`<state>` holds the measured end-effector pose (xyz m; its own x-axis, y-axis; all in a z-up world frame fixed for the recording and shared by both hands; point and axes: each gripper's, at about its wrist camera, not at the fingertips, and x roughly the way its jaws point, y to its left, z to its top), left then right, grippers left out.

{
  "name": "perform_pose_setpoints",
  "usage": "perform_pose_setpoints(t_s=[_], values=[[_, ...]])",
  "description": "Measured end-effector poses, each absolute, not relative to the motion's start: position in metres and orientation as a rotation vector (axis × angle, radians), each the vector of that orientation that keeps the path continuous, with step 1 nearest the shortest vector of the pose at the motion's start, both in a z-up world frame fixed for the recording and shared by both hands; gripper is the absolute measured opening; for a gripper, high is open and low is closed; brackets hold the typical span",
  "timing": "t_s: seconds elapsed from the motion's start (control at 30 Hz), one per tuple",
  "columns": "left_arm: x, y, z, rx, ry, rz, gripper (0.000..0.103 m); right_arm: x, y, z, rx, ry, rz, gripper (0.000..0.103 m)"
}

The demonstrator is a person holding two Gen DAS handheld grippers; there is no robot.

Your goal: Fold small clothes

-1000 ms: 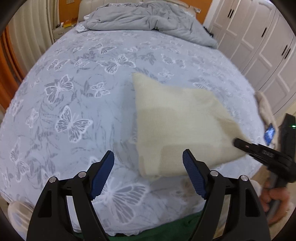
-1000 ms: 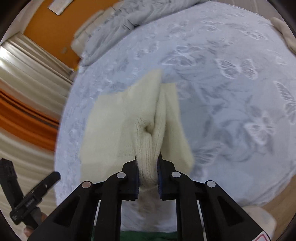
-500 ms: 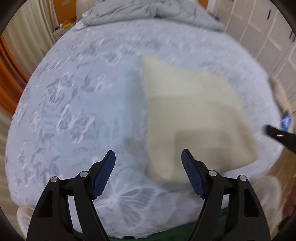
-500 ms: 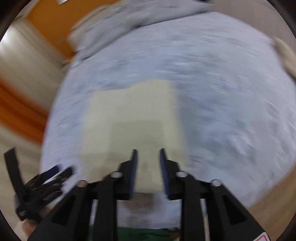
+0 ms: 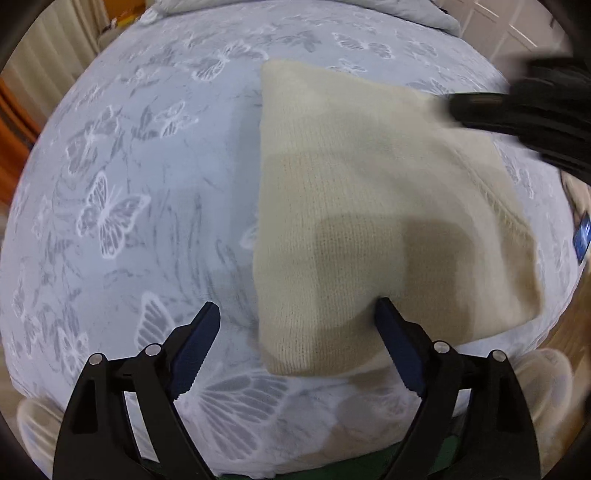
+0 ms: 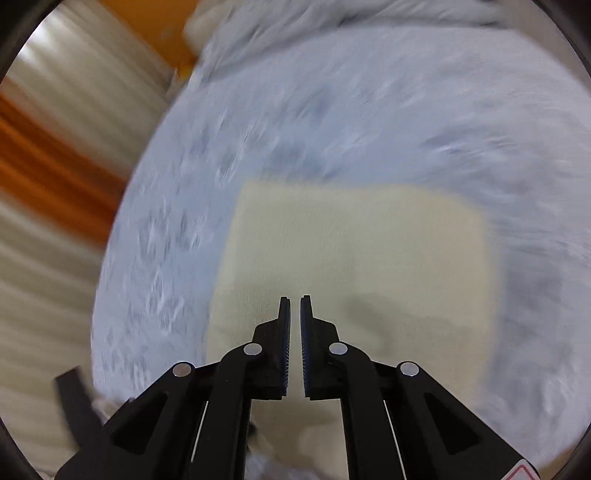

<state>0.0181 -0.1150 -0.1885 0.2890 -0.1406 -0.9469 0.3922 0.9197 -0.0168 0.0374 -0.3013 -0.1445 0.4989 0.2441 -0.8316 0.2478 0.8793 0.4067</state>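
The left claw (image 5: 297, 321), black with blue ridged pads, is spread wide and holds nothing; its right fingertip (image 5: 384, 308) overlaps the near edge of a cream knitted garment folded into a flat, roughly square shape (image 5: 369, 206), though contact cannot be confirmed, while its left fingertip sits over bare bedding, apart from the knit. The garment lies flat just ahead and to the right of this claw, on a pale blue bedsheet printed with white and grey butterflies (image 5: 122, 206), close to the bed's near edge. Above the garment's far right corner, the right claw appears from the left wrist view as a dark blurred shape (image 5: 517, 110). In the right wrist view, the right claw (image 6: 295, 306) has its two fingers drawn almost together with only a thin slit between them, and nothing is pinched there. It hangs over the near half of the same cream garment (image 6: 354, 266), which spreads flat ahead of and to both sides of the fingertips; this view is blurred. Beyond the sheet's far edge lies a rumpled grey quilt (image 6: 332, 11). To the left are cream and orange curtains (image 6: 48, 177).
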Motion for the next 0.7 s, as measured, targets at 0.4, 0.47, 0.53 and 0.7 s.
perform_pose_setpoints(t_s=[0.4, 0.47, 0.53, 0.7], values=[[0.012, -0.128, -0.145, 0.193, 1.148, -0.403, 0.084, -0.02, -0.374, -0.165, 0.572, 1.053, -0.215, 0.014], [0.018, -0.137, -0.129, 0.192, 1.097, -0.42, 0.085, -0.001, -0.378, -0.156, 0.582, 1.017, -0.187, 0.014], [0.032, -0.153, -0.127, 0.219, 1.082, -0.421, 0.085, 0.02, -0.392, -0.16, 0.571, 1.026, -0.179, 0.015], [0.062, -0.181, -0.167, 0.318, 1.142, -0.36, 0.085, 0.074, -0.409, -0.224, 0.58, 1.193, -0.188, 0.015]])
